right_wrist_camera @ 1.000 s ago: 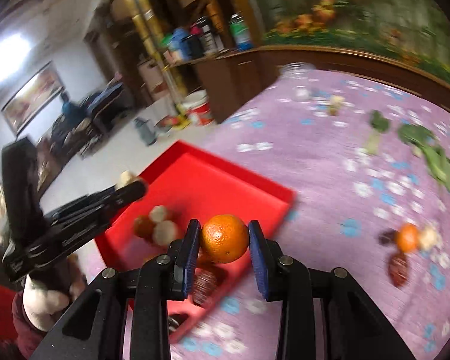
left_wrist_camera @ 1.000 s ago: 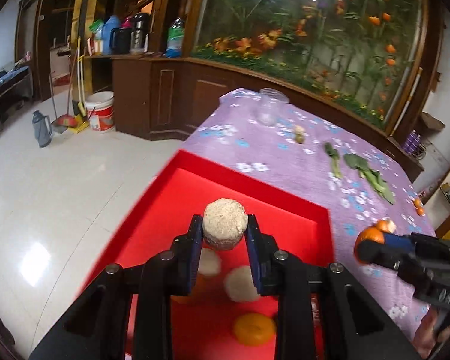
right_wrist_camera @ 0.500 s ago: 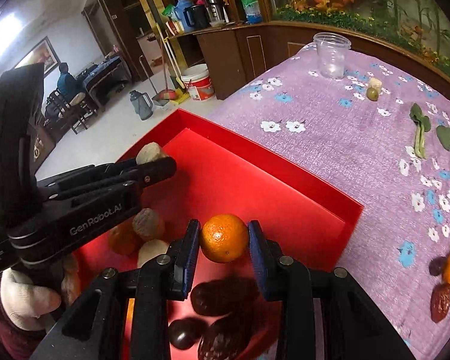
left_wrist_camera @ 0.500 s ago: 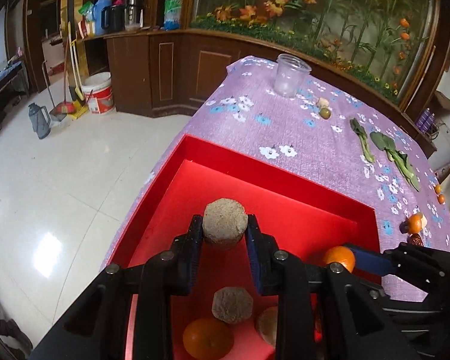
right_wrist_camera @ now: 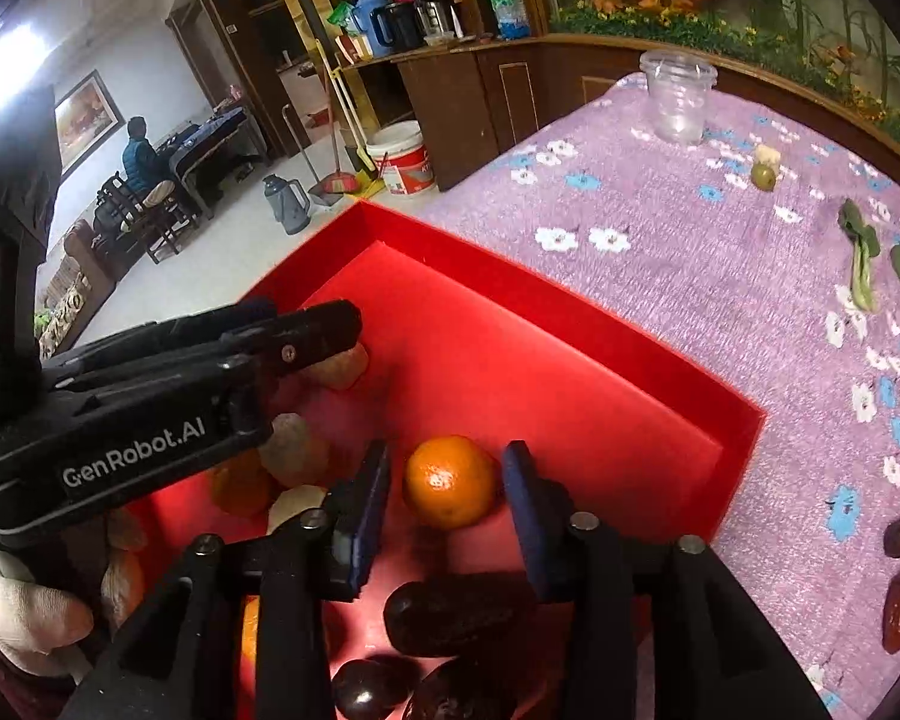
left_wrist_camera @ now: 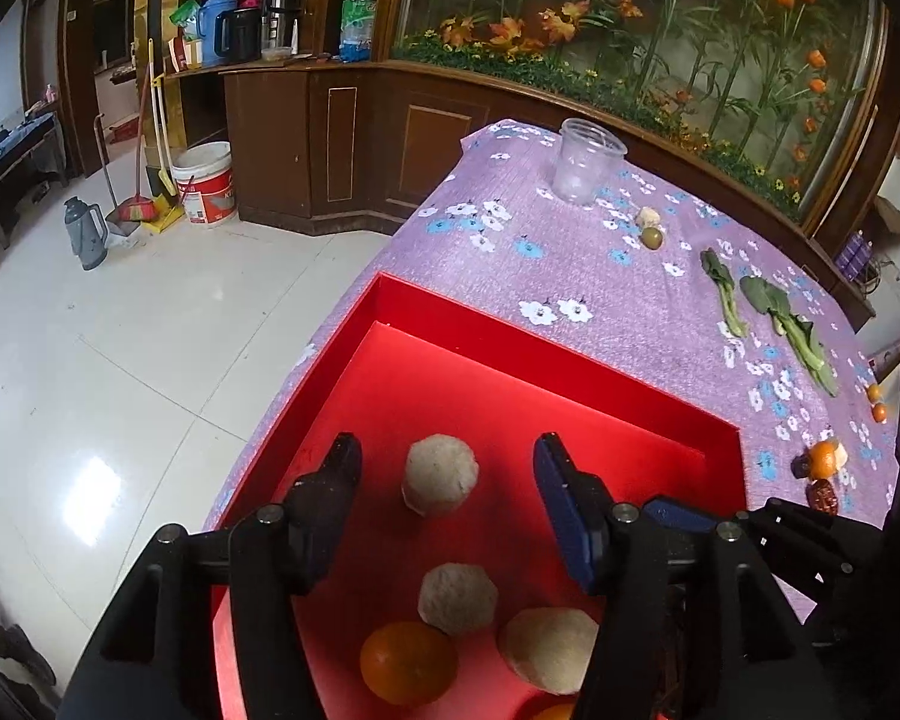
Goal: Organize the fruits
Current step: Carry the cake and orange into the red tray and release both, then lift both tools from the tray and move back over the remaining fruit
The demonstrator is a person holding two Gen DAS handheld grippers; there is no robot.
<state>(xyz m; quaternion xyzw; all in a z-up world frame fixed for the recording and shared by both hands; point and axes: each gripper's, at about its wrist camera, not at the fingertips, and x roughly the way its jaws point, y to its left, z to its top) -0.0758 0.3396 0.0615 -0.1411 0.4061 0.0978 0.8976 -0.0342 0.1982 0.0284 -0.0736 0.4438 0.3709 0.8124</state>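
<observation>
two claws opening — left claw around beige fruit, right claw around glossy orange

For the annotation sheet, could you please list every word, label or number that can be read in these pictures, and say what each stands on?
"GenRobot.AI": white print on the side of the left gripper, seen from the right wrist.
White bucket: red label with partial letters, too blurred to read.
Bottle on the counter: label too small to read.

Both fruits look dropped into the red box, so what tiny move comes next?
Probably lift both grippers clear. The left gripper and right gripper are opening, and the tan ball and orange sit loose in the red box.
</observation>
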